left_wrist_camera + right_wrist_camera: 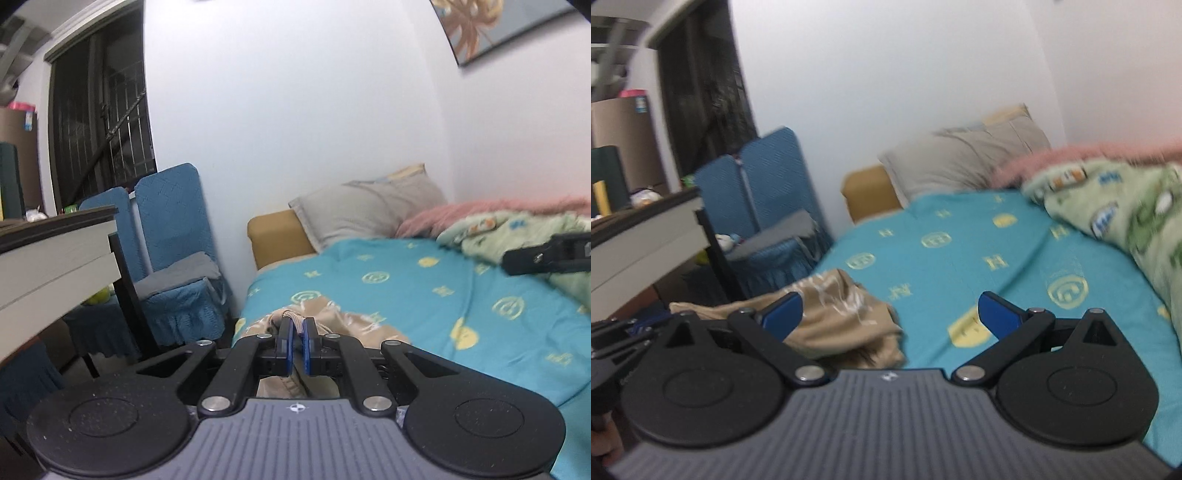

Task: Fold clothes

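Gripping a bunched fold of the tan garment, your left tool has its two blue pads pressed nearly together with the cloth pinched between them, and more of the same fabric shows beneath the fingers, close to the camera. Your right tool is spread wide, its blue pads far apart with nothing between them; it hovers over the bed just beside the garment, and its left finger overlaps the cloth in view, though you cannot tell whether it touches. The tan garment lies crumpled in a heap at the near left corner of the bed, on the turquoise sheet printed with pale yellow motifs, and a whitish print shows on its upper folds in the right wrist view. Further up the bed a grey pillow leans at the head end against the white wall, with a yellowish headboard edge beside it. A pale green patterned blanket is piled on the right side of the bed, with a pink fluffy cover behind it. Off the bed to the left stand two chairs in blue covers, tucked beside a counter with a dark top and pale edge. The right wrist view is blurred, so finer detail there is lost
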The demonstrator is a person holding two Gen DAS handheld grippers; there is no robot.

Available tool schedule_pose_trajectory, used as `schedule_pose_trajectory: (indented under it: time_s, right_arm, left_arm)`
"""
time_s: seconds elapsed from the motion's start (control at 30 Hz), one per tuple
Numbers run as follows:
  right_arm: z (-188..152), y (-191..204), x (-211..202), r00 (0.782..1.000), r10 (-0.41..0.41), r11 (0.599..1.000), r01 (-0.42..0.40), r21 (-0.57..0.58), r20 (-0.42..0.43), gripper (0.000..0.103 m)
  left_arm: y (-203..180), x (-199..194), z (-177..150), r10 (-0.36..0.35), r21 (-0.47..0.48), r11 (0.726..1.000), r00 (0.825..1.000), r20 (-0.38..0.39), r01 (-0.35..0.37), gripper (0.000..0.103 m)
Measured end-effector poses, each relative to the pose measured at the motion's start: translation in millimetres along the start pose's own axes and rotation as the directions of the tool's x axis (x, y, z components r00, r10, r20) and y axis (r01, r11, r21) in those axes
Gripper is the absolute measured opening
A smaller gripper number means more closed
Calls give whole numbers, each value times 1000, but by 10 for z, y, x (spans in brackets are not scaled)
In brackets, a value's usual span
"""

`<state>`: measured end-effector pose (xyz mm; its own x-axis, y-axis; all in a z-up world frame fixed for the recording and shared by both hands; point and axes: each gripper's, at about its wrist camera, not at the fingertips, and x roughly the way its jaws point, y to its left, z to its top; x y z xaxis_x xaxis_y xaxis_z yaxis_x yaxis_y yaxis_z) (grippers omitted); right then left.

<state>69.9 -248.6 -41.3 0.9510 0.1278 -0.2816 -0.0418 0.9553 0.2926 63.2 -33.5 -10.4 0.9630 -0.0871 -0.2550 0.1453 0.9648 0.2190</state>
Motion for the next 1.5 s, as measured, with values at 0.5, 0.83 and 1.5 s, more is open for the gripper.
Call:
schedule_pose_trajectory:
  time_s: [0.5,0.83,1.5]
  right_arm:
    - [-546,1111,41,968,157,950,-202,-238,-193,103]
    - [-593,880,765,976,28,998,-39,-46,-218,103]
    - [-631,436,706,967,-194,981,195,-14,-163,101]
  left_arm:
    - [559,-1011,141,-83,-226,965,971,226,135,5]
    - [817,-372,-180,-145,-326,932,988,60,157,5]
    - [872,-419,-201,-179,-366,902,970,167,229,5]
